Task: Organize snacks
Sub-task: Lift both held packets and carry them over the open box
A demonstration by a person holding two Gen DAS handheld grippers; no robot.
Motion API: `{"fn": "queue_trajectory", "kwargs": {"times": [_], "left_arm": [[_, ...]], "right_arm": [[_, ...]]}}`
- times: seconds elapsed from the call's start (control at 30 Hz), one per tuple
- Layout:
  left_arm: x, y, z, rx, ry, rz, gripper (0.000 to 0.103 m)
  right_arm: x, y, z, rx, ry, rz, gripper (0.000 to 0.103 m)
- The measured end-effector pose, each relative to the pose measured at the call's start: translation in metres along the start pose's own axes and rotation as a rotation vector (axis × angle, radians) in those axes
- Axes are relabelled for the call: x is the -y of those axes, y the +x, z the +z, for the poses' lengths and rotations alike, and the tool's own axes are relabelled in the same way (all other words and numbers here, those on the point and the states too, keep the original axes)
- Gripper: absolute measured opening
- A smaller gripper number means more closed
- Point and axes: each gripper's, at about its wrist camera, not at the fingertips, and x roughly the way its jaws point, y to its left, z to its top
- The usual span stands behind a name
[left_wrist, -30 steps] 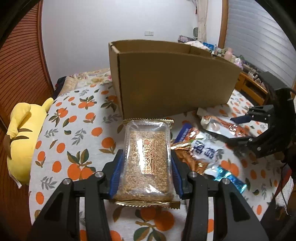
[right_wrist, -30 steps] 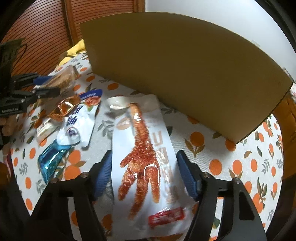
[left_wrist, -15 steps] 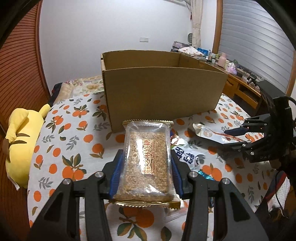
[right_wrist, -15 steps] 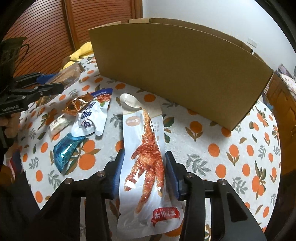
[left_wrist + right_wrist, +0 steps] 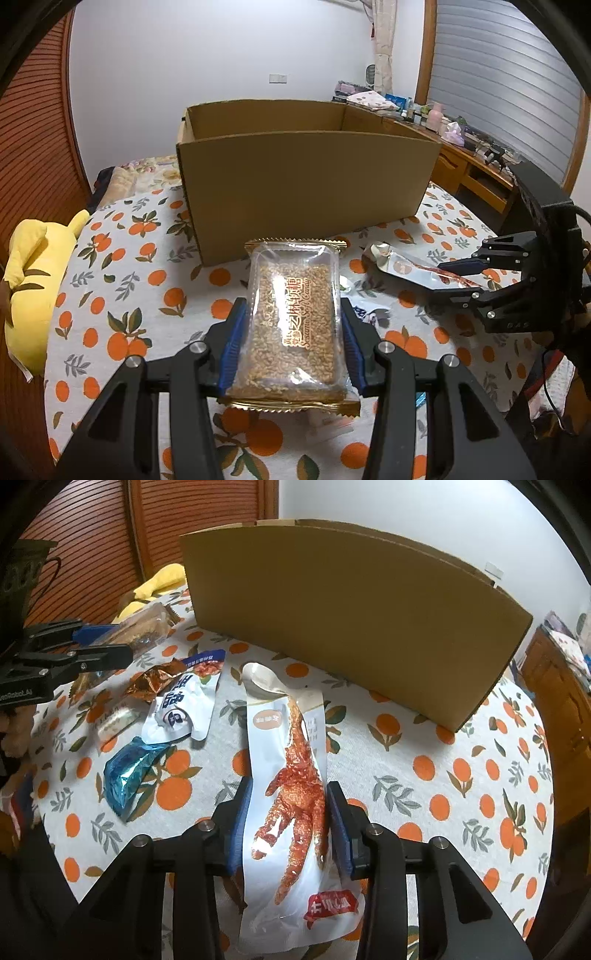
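My left gripper [image 5: 292,314] is shut on a clear packet of sesame candy [image 5: 295,280], held above the orange-print tablecloth [image 5: 122,266] in front of the open cardboard box [image 5: 306,184]. In the right wrist view my right gripper [image 5: 290,790] has a white chicken-foot packet [image 5: 291,746] between its blue pads; the jaws are closing and press on its sides, buckling the pouch. The box [image 5: 351,609] stands just beyond it. Each gripper also shows in the other's view: the right gripper [image 5: 454,278] with its packet, the left gripper [image 5: 110,642] with the candy.
Loose snacks lie left of the right gripper: a white-and-blue pouch [image 5: 184,705], a blue foil packet [image 5: 129,771], a copper foil wrapper [image 5: 155,681] and a small clear candy [image 5: 114,720]. A yellow plush toy [image 5: 29,284] sits at the table's left edge. A cluttered wooden desk [image 5: 476,173] stands behind on the right.
The right jaws have closed in from wide apart onto the chicken-foot packet, which now buckles. The left gripper has risen and drawn back with the candy; the box's inside now shows.
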Motion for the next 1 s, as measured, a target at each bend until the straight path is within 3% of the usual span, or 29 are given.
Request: {"fn": "queue_trajectory", "kwargs": {"times": [0.43,1.0], "left_arm": [[0.013,-0.013,0.028,0.062,0.021,-0.027,0.046],[0.017,-0.020,0.094,0.151,0.068,-0.005,0.046]], "right_arm": [[0.002,-0.036,0.007,0.078,-0.002,-0.007,0.039],[0.011,-0.090,0.050,0.214,-0.033,-0.061,0.039]]}}
